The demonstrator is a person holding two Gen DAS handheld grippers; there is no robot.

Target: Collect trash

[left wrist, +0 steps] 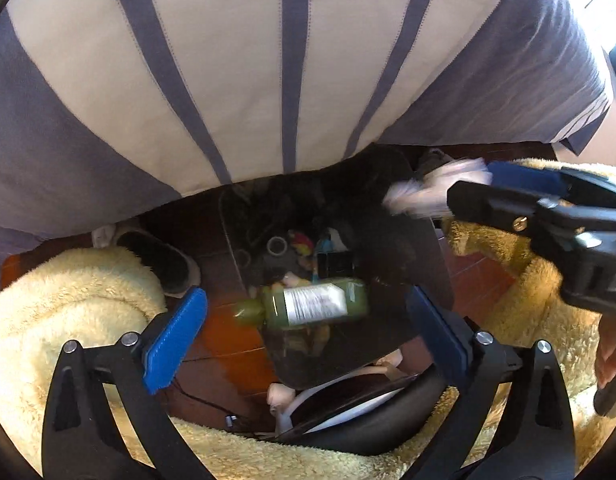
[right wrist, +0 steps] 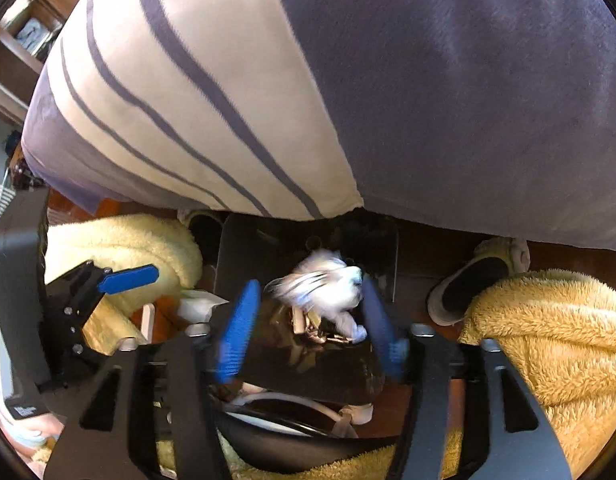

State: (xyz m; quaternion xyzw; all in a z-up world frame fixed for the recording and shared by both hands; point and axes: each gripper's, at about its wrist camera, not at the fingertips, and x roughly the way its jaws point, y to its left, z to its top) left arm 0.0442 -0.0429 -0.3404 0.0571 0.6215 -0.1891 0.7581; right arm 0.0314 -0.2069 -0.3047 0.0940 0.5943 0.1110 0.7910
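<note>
The left gripper [left wrist: 304, 320] hangs released above a dark bin [left wrist: 436, 272] where a green bottle [left wrist: 308, 304] lies among scraps — to its right, the right gripper [right wrist: 308, 312] appears clenched on a blurred white tissue wad [right wrist: 328, 284] over the bin's mouth; the drop-off seems in hand, calling next for letting go

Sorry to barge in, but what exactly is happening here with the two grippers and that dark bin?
A person in fluffy yellow trousers leans over a dark trash bin on the floor. The right gripper holds a crumpled white tissue over the bin's mouth, seemingly about to drop it in. The left gripper is open and holds nothing; seen between its fingers, a green bottle already lies in the bin with other rubbish.
</note>
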